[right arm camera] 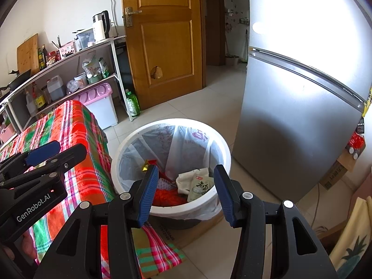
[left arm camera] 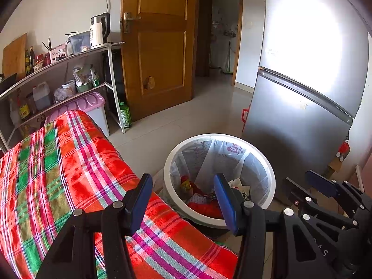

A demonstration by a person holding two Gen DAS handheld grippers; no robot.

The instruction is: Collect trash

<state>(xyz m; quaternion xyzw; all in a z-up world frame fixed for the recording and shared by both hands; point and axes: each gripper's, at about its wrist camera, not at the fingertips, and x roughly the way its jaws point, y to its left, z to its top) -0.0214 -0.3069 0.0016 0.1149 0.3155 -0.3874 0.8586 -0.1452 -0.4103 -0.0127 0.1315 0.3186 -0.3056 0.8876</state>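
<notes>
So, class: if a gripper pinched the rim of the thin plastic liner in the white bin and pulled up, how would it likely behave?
The liner looks thin and translucent, so it would probably crumple, not hold shape. It is folded over the white bin rim, so it may slip off. The wrappers inside look light, so it likely lifts easily.

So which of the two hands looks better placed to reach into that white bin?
Probably the right gripper: its open jaws frame the trash inside the round white bag-lined bin. The left gripper, also open and empty, straddles the bin's rim and the red plaid cloth.
</notes>
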